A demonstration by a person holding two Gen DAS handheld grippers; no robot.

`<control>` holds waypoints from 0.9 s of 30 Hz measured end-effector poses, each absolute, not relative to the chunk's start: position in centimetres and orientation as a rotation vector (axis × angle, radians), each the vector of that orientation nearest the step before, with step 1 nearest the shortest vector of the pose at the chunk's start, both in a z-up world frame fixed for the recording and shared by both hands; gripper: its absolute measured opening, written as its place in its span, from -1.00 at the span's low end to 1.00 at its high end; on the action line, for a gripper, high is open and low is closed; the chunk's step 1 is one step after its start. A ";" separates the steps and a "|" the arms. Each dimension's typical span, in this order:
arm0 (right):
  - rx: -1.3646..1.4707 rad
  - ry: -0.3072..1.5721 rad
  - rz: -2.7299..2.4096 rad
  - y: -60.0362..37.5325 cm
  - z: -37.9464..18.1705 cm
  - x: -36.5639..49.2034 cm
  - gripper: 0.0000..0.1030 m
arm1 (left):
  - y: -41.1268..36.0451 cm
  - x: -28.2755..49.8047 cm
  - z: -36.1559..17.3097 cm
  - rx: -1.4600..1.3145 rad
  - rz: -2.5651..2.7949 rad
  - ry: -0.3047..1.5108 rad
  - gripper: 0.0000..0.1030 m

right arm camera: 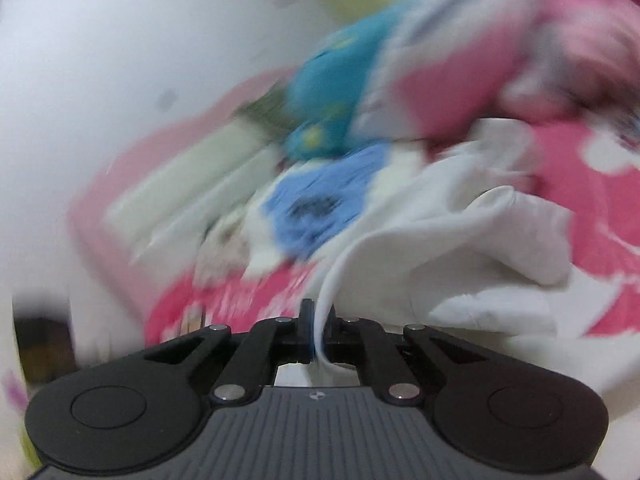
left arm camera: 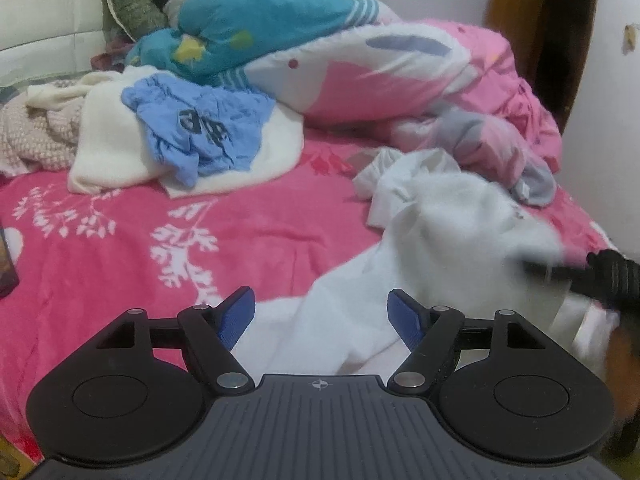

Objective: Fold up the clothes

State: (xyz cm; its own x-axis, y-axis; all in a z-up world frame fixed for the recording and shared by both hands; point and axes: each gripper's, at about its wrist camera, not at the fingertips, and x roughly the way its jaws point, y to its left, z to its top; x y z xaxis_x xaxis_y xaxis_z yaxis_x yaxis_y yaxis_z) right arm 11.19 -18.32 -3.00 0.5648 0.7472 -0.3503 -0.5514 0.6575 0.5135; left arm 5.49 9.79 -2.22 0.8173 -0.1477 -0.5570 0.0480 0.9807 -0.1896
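- The crumpled sky-blue cotton garment [left arm camera: 200, 128] carried dark printed lettering, but the creases broke it up and I could not read it; no other writing or label showed anywhere.
- It lay on a thick cream fleece blanket [left arm camera: 112, 148], beside a beige knitted throw [left arm camera: 32, 140] at the far left of the bed.
- The bedspread was a plush hot-pink cover with white leaf sprigs [left arm camera: 120, 240]; behind it sat a puffy pink-and-white quilt [left arm camera: 400, 80] and a teal quilt with yellow dots [left arm camera: 256, 20], with an olive cushion [left arm camera: 132, 0] against the pale padded headboard [left arm camera: 44, 28].
- The soft white garment [left arm camera: 440, 232], the piece being folded, sprawled in loose rumpled folds over the right side of the bedspread, its near end running under the left gripper.
- The left gripper [left arm camera: 321, 316] stood wide apart, its ribbed blue pads [left arm camera: 238, 318] clear of the cloth, nothing between them.
- The right gripper [right arm camera: 316, 320] was pinched tight on a thin hem of that white garment, the fabric rising out of the closed jaws in a narrow ridge.
- Only the left wrist view showed the wooden door frame [left arm camera: 516, 20] and the right gripper as a dark blur at the edge.
- The right wrist view was heavily smeared; only the clamped cloth and tool were sharp.
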 end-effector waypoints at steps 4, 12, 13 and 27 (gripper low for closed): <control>0.071 0.591 0.787 -14.5 -4.4 5.4 -0.92 | 9.4 5.1 -1.6 -0.178 -0.136 0.593 0.43; 0.110 0.649 0.665 -18.8 -4.3 1.4 -0.37 | 5.4 5.9 -0.5 -0.150 -0.336 0.585 0.49; 0.117 0.632 0.653 -19.8 -3.7 1.0 -0.35 | 4.5 6.3 -0.4 -0.132 -0.364 0.584 0.50; 0.477 0.546 0.170 -34.3 -5.7 6.7 -0.53 | -2.3 14.1 -4.3 0.109 -0.294 0.718 -0.34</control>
